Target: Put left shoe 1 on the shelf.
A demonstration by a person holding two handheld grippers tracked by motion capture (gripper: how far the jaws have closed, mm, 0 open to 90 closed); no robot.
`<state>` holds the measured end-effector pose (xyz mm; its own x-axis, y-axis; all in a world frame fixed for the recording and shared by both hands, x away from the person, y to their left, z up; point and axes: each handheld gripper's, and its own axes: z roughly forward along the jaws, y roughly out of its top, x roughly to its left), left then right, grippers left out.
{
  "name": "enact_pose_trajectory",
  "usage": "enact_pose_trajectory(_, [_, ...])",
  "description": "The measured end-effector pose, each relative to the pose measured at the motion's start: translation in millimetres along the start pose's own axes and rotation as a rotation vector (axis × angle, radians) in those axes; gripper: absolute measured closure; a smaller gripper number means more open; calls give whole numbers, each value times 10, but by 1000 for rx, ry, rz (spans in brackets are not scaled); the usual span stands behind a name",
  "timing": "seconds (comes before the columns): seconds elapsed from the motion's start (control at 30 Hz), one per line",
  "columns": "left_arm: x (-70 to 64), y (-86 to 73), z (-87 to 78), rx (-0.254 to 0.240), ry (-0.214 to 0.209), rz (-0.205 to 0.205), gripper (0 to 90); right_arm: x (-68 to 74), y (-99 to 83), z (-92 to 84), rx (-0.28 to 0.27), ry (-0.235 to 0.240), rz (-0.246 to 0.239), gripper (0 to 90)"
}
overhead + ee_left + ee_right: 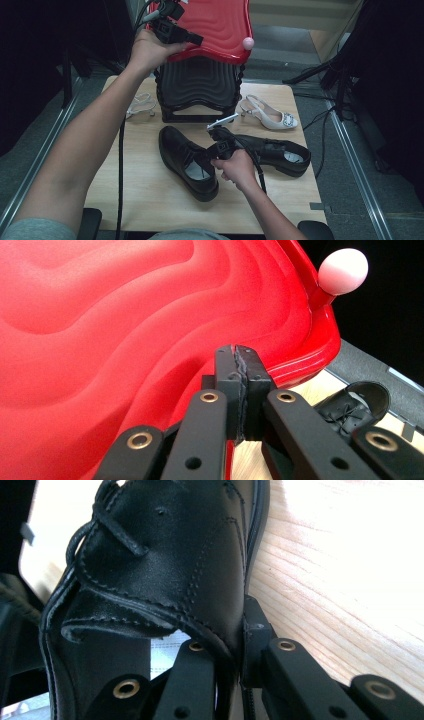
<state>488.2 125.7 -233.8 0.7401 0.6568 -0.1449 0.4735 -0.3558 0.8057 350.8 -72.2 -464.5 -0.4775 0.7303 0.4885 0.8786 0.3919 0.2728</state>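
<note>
My left gripper (199, 39) (242, 352) is raised at the back of the table, shut on the rim of a red wavy lid (215, 22) (125, 340) that has a pink knob (248, 43) (343, 271). The lid is tilted up above a black ribbed box (200, 82). My right gripper (214, 151) (240, 630) is shut on the side wall of the left black lace-up shoe (180, 150) (160, 545), near its opening. A second black shoe (280, 150) lies just right of that hand.
A beige slingback heel (270, 116) lies right of the box and a clear strappy sandal (140, 105) left of it. The wooden table (150, 200) has bare room at the front. Dark stands and cables flank the table on the floor.
</note>
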Motion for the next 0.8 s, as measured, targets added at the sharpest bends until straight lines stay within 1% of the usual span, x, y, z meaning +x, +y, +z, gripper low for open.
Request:
enact_pose_trajectory(0.1, [-7, 6, 9, 2, 3, 2, 900, 15, 1, -105, -20, 5, -8, 875])
enact_pose_trajectory(0.17, [-5, 8, 13, 2, 3, -3, 900, 20, 8, -172, -26, 8, 5, 875])
enact_pose_trajectory(0.23, [-1, 7, 13, 3, 1, -4, 900, 4, 17, -228, -35, 15, 5, 875])
enact_pose_trajectory(0.27, [-3, 6, 12, 3, 2, -4, 900, 4, 23, -262, -30, 14, 10, 876])
enact_pose_trajectory(0.3, [-5, 6, 11, 2, 2, -4, 900, -5, 30, -294, -37, 9, 4, 876])
enact_pose_trajectory(0.33, [-5, 5, 10, 2, 1, -4, 900, -1, 42, -349, -40, -2, 10, 876])
enact_pose_trajectory(0.4, [-2, 5, 11, 1, 0, -6, 900, -12, 55, -403, -50, -6, 13, 876])
enact_pose_trajectory(0.47, [-3, 6, 11, 2, 0, -4, 900, -37, 72, -478, -67, -6, 22, 876])
enact_pose_trajectory(0.57, [3, 5, 8, 5, 0, -3, 900, -65, 110, -592, -92, 3, 51, 876])
enact_pose_trajectory(0.63, [7, 5, 7, 6, 0, -2, 900, -84, 150, -646, -110, 6, 51, 876])
enact_pose_trajectory(0.73, [3, 6, 7, 6, 3, -2, 900, -63, 196, -699, -105, -13, 35, 876])
enact_pose_trajectory(0.8, [5, 6, 6, 8, 2, -1, 900, -60, 200, -726, -107, -8, 27, 876])
